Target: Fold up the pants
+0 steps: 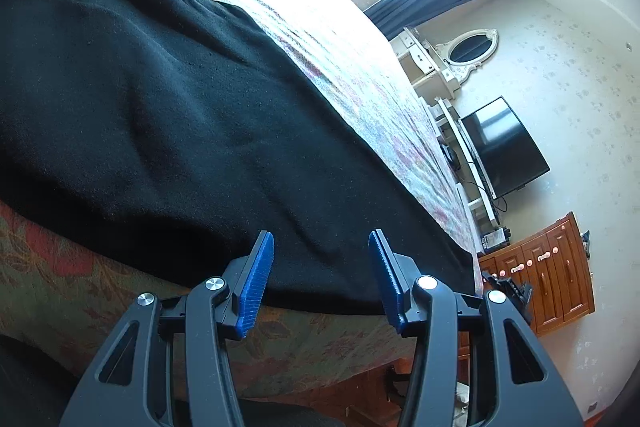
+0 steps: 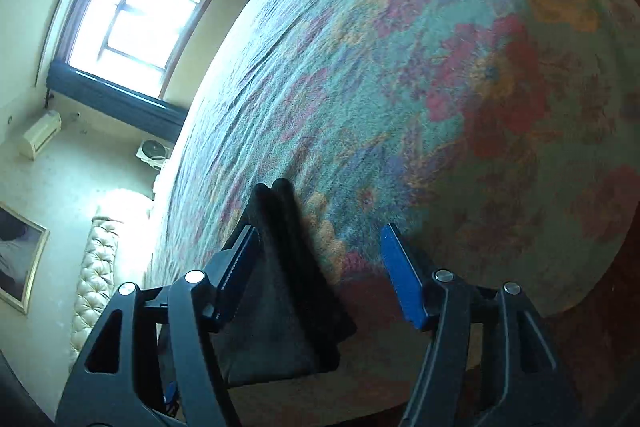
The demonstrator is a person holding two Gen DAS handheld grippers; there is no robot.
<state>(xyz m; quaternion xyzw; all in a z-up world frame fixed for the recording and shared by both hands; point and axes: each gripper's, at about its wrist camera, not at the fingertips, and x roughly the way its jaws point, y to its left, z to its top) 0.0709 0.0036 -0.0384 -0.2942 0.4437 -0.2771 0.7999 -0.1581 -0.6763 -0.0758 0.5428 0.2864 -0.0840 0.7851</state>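
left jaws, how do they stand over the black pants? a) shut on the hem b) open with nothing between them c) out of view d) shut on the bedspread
b: the left gripper shows both blue pads spread wide, with the pants lying flat on the bedspread beyond them, ungripped.

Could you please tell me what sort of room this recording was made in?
Most likely a home bedroom: a wide bed under a floral multicoloured bedspread, a cream tufted headboard, and an ornate white oval-mirrored dressing table.
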